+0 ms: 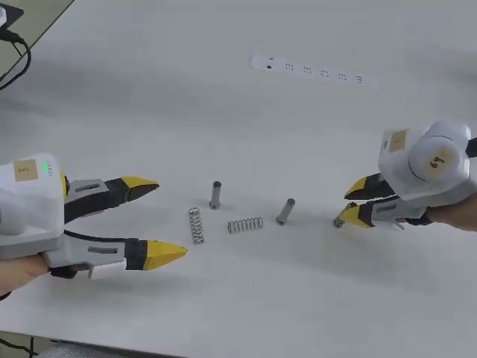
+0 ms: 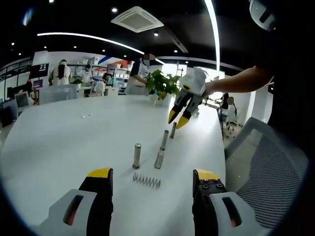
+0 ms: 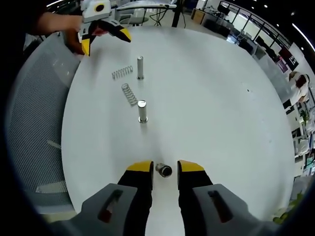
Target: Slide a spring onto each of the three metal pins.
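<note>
Nearest, on the left, the left claw [image 1: 170, 219] is spread wide with nothing in it. It points to the right across the white worktop [image 1: 246, 298]. Just past its tips lies the left spring [image 1: 196, 224] — the closest task thing to this claw, and far from the other one. The spring's long way runs near to far, so it lies across the way the claw points. The claw's two jaws also sit one near and one far. If they closed like this, I think they would push on the spring's two ends. The claw likely needs a turn so it can pinch the spring by its sides.

A bit to the right lies the middle spring [image 1: 245, 224], apart from the first one. Its long way runs left to right. Just right of it stands the middle pin [image 1: 285, 212], upright and bare. A little farther back stands the left pin [image 1: 216, 195], also bare, close beside the far end of the left spring. I think that pin could get bumped when the claw goes in.

Over on the right, the right claw [image 1: 345, 208] has its jaws only a little apart. The third pin [image 3: 163, 170] sits at their tips, not upright like the other two. I cannot tell if the jaws squeeze it or just sit beside it. It may have coils round it — too small to be sure.

Far back lies a white power strip [image 1: 313, 71], well out of the way.
</note>
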Action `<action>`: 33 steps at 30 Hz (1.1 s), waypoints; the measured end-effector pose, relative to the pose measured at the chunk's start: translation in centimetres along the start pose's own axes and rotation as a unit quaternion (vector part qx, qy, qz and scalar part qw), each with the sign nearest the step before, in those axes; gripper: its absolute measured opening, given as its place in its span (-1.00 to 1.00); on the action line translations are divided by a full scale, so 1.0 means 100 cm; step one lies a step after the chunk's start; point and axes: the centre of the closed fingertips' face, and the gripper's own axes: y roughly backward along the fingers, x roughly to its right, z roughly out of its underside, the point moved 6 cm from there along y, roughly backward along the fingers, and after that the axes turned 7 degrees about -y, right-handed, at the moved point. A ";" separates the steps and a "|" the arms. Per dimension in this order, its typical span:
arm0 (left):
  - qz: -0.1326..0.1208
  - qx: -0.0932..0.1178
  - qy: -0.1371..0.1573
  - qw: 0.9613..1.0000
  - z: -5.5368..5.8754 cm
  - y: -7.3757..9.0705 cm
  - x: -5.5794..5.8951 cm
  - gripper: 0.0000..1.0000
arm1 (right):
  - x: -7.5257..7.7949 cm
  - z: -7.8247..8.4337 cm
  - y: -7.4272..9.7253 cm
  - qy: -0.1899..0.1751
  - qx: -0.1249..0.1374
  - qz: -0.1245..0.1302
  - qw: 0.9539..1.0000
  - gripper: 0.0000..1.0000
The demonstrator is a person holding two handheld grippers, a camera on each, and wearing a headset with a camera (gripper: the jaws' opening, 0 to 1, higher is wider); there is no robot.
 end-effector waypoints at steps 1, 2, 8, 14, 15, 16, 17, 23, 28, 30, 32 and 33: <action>0.000 0.000 0.000 1.000 0.000 0.000 0.000 0.22 | 0.000 -0.001 0.001 -0.002 0.005 -0.001 1.000 -0.62; 0.000 0.000 0.000 1.000 0.000 0.000 0.000 0.22 | 0.000 -0.001 0.001 -0.008 0.009 0.000 1.000 -0.62; -0.001 -0.002 0.000 1.000 -0.001 0.002 0.000 0.22 | 0.000 -0.006 0.007 -0.042 0.052 0.003 0.998 -0.52; -0.004 -0.003 -0.001 1.000 -0.003 0.003 0.000 0.22 | -0.004 -0.009 0.013 -0.075 0.101 0.001 0.992 -0.43; -0.004 -0.002 -0.001 1.000 -0.004 0.003 0.000 0.22 | -0.005 -0.008 0.014 -0.087 0.110 0.000 0.990 -0.42; -0.004 -0.003 -0.002 1.000 -0.004 0.003 0.000 0.22 | -0.006 -0.008 0.015 -0.096 0.118 -0.001 0.988 -0.40; -0.004 -0.003 -0.001 1.000 -0.004 0.003 0.000 0.22 | -0.006 -0.008 0.016 -0.098 0.124 -0.002 0.987 -0.39; -0.004 -0.002 -0.002 1.000 -0.007 0.002 0.001 0.22 | -0.013 -0.006 0.027 -0.133 0.174 -0.004 0.976 -0.34; -0.003 -0.003 -0.002 1.000 -0.008 0.001 0.001 0.22 | -0.020 -0.006 0.036 -0.140 0.201 -0.005 0.970 -0.31; -0.004 -0.002 -0.002 1.000 -0.009 0.001 0.001 0.22 | -0.022 -0.006 0.039 -0.139 0.209 -0.004 0.968 -0.32; -0.004 -0.001 -0.002 1.000 -0.009 0.001 0.002 0.22 | -0.024 -0.007 0.041 -0.141 0.217 -0.003 0.966 -0.32; -0.004 -0.002 -0.002 1.000 -0.010 0.001 0.002 0.22 | -0.025 -0.007 0.042 -0.142 0.224 -0.002 0.964 -0.32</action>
